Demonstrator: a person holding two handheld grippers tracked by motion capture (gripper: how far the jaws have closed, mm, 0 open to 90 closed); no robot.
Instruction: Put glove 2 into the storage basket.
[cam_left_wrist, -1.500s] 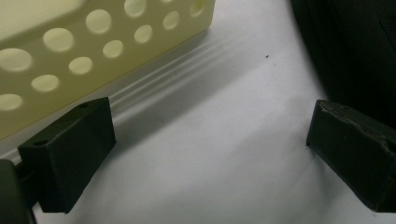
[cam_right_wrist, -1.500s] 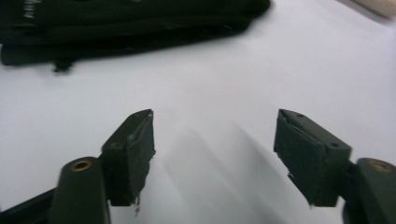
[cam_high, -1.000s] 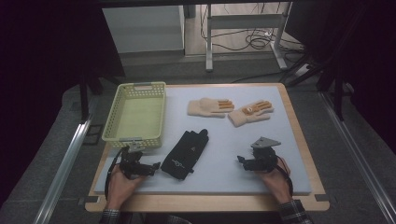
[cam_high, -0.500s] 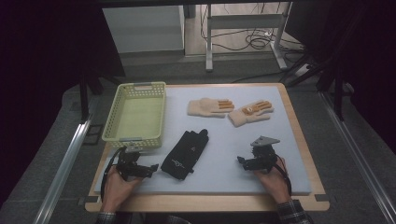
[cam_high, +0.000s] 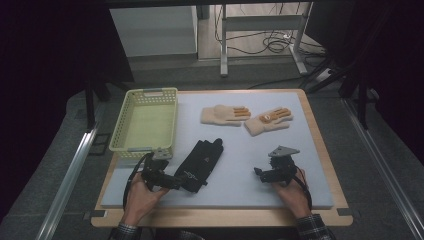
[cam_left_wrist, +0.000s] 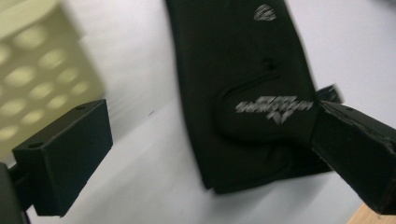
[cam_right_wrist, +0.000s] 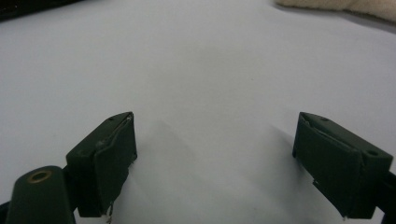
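Change: left gripper (cam_high: 187, 183) is seen shifted toward the black glove (cam_high: 202, 161) since the earlier high view, its tips now at the glove's near end; right gripper (cam_high: 258, 173) is unmoved, its jaws lately widened with nothing between them.
Black glove: flat, matte, smooth synthetic fabric with raised seam lines and a grey printed logo; laid diagonally on the near-left part of the mat, fingers pointing away from the person.
Left gripper state: jaws spread wide; in the left gripper view the cuff end lies between the blocky black jaws, one jaw overlapping the glove's edge, no squeeze seen.
Right gripper state: jaws fully apart over bare mat, nothing held.
Mat (cam_high: 310, 165): pale grey foam sheet, soft-looking, square-cut edges, laid on a wooden table (cam_high: 320, 125) whose rim is left exposed all round.
Basket (cam_high: 120, 131): pale yellow-green plastic, rectangular, perforated walls, just left of the glove's near end.
Tan gloves (cam_high: 247, 119): two, fuzzy knit, orange fingertip patches, far centre, well apart from the black glove.
Open room: broad bare mat between the two grippers and ahead of the right one.
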